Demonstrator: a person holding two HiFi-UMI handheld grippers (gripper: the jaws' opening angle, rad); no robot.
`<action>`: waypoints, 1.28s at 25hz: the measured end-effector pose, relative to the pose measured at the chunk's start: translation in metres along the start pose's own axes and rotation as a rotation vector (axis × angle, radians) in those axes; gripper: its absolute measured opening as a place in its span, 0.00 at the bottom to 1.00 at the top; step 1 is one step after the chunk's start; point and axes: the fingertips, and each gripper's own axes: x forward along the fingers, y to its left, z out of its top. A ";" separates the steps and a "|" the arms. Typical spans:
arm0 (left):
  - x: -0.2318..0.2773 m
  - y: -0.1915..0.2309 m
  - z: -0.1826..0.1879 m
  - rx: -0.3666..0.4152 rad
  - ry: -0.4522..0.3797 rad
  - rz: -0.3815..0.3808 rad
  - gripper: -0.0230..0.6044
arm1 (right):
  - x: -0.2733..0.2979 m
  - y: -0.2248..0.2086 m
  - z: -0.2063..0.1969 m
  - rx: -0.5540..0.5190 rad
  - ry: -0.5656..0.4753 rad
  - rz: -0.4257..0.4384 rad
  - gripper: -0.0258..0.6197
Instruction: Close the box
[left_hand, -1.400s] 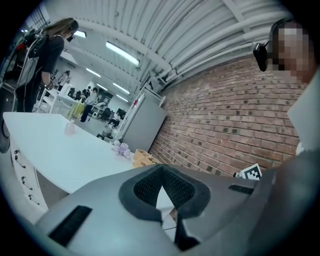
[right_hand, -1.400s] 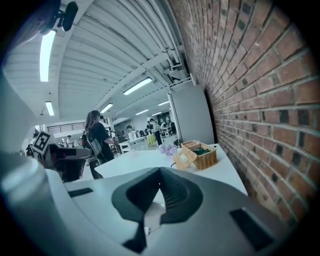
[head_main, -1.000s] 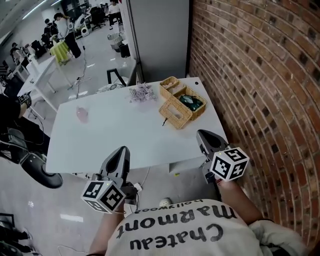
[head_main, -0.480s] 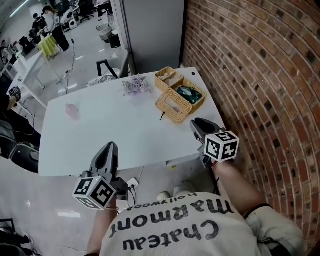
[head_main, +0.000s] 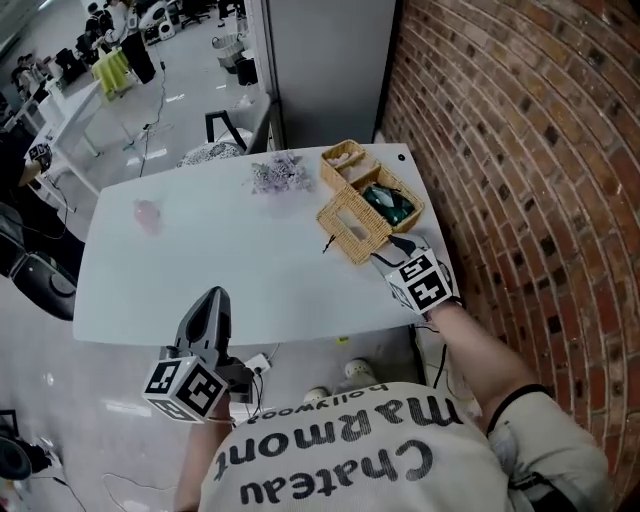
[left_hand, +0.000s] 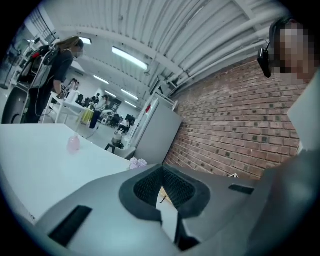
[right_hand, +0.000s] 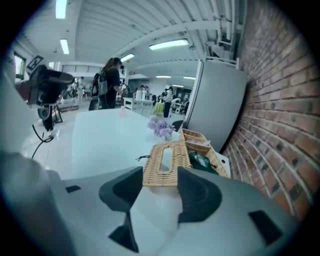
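Since the box (head_main: 392, 205) is seen open beside the brick wall (head_main: 500, 150), lid (head_main: 350, 226) laid back, closing is not begun; right gripper (head_main: 400, 249) jaws are opening, empty, at the lid; left gripper (head_main: 212, 300) jaws are clenched

The white table (head_main: 220, 270) is lying bare across its left and middle, leaving wide passage toward the open wicker box (head_main: 404, 230) from that side. The brick wall (head_main: 520, 150) is crowding the box's right. Its flipped-out lid (head_main: 350, 225) is blocking the near-left flank, and a lavender bunch (head_main: 278, 177) is sitting near the far-left corner.
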 end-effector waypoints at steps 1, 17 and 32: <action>0.000 0.002 0.000 -0.002 -0.002 0.013 0.04 | 0.007 -0.001 -0.001 -0.044 0.018 0.012 0.39; -0.009 0.019 -0.002 -0.052 -0.025 0.163 0.04 | 0.054 -0.004 -0.040 -0.907 0.252 0.086 0.49; -0.017 0.021 -0.002 -0.045 -0.023 0.226 0.04 | 0.070 -0.016 -0.044 -1.229 0.170 -0.119 0.33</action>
